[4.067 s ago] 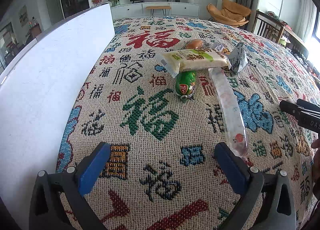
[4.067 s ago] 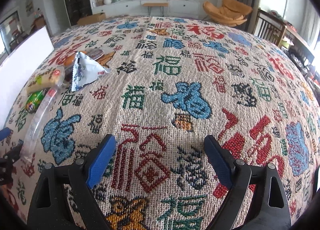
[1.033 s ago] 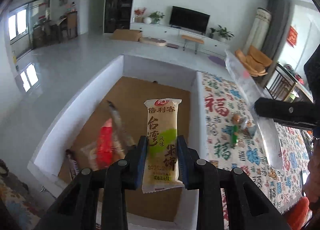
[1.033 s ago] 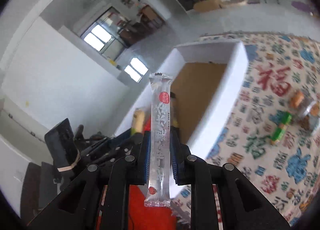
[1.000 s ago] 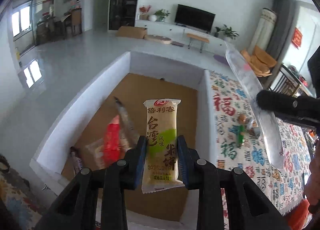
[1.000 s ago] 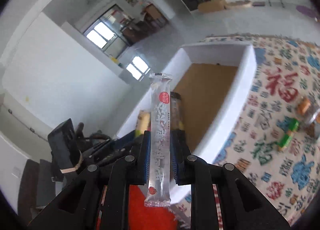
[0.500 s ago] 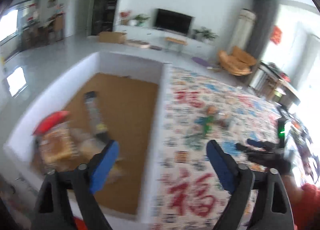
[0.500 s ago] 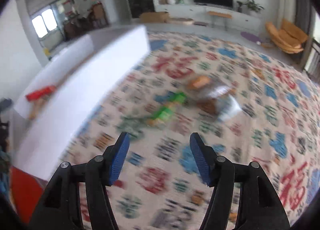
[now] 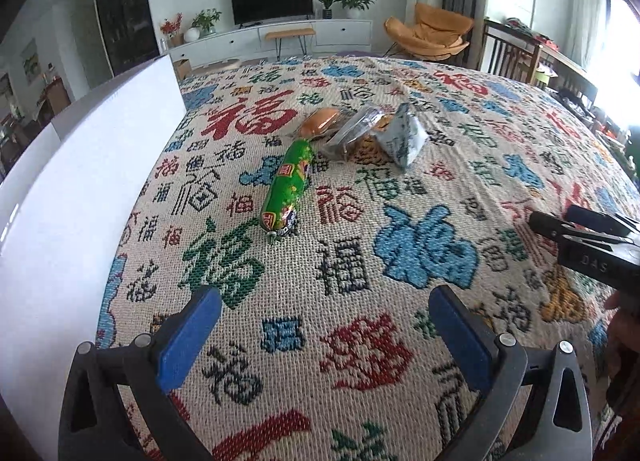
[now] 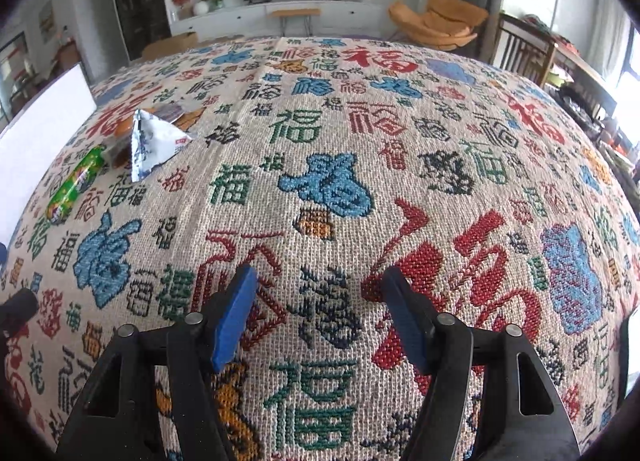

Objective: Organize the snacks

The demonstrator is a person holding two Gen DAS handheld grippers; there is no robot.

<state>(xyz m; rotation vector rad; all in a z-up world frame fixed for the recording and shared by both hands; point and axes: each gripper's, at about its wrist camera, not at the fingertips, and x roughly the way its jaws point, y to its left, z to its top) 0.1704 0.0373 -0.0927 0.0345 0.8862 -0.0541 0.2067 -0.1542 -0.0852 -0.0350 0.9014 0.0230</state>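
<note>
Two empty grippers, left (image 9: 320, 325) and right (image 10: 316, 313), hover spread over the tablecloth (image 9: 360, 261); the green sausage (image 9: 286, 185) lies lengthwise beside the white box (image 9: 72, 189), whose wall only the left view shows fully.

Daylight flooded both views from windows at about three o'clock, blowing out that edge in white glare. The white box wall (image 9: 72, 189) at nine o'clock was overexposed, nearly featureless. Focus was sharp throughout, shadows soft. Fisheye bulge curved the patterned tablecloth (image 10: 328, 189); corners vignetted black.
</note>
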